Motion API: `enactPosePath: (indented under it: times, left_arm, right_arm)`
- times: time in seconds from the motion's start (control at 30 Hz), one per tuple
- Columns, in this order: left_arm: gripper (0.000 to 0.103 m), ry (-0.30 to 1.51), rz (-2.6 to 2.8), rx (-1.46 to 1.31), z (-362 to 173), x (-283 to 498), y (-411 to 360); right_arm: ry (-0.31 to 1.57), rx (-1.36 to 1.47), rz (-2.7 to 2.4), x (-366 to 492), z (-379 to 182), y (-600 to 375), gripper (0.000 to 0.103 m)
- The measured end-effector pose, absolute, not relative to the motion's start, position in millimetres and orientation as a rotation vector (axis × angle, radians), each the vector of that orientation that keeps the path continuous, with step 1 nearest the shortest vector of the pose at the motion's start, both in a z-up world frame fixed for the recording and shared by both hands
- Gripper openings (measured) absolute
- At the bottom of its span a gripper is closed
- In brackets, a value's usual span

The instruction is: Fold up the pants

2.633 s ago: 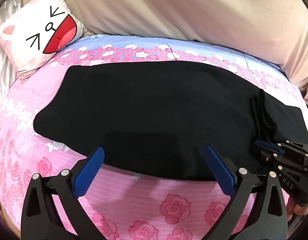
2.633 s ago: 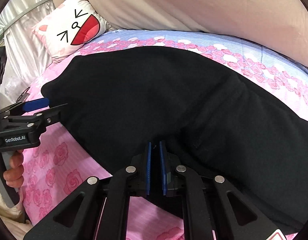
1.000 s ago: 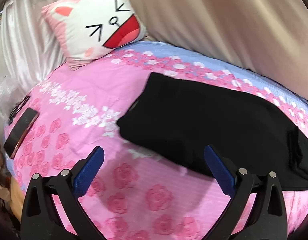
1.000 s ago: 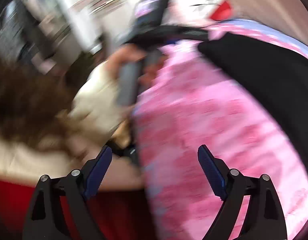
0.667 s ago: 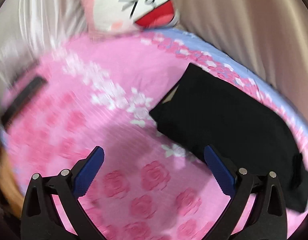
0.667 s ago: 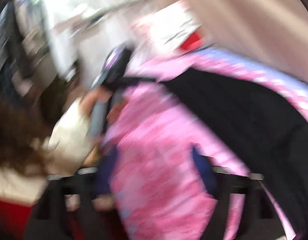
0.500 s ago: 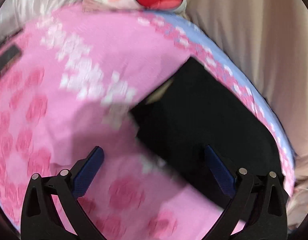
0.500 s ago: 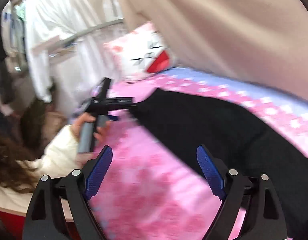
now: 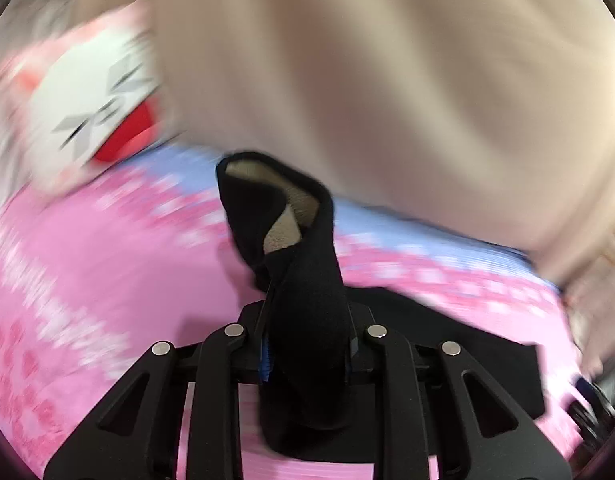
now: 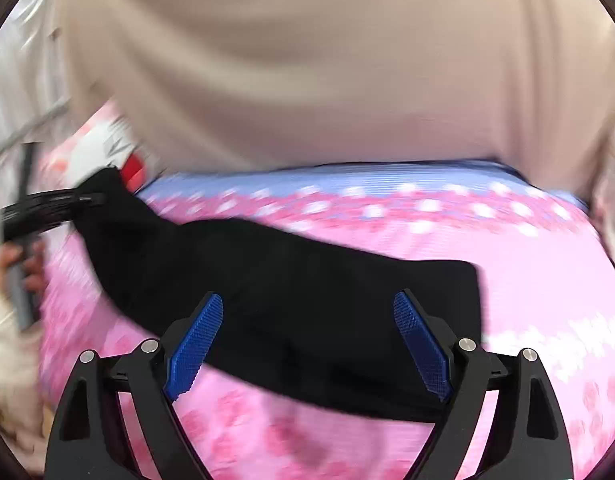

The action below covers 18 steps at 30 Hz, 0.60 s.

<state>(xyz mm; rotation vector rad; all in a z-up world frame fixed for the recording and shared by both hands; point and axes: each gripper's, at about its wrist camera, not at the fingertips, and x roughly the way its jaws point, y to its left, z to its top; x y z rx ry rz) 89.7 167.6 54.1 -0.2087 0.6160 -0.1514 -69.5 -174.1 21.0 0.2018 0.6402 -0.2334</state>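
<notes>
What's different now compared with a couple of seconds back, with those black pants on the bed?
The left gripper, open a moment ago, is closing on one end of the black pants and has lifted it off the pink floral bedspread. The right gripper let go of the fabric it pinched earlier and now hangs open over the pants. The rest of the pants, the cat pillow and the bedspread stay put.

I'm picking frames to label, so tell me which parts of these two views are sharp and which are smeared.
Left wrist view: the left claw and the black pants bunched between its closing jaws are crisp, while the cat pillow and pink bedsheet streak. Right wrist view: the right claw is sharp; everything beyond is softly blurred.
</notes>
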Motion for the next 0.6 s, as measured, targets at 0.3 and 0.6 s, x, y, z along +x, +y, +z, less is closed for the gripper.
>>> enactPosePath:
  times: [0.3, 0.6]
  left_arm:
    - [0.057, 0.778, -0.527, 0.059, 10, 77, -70]
    - [0.096, 0.760, -0.430, 0.048, -2, 41, -39]
  right_arm:
    - [0.658, 0.266, -0.423, -103, 3, -237, 0.085]
    - [0.667, 0.352, -0.385, -118, 1, -262, 0.085]
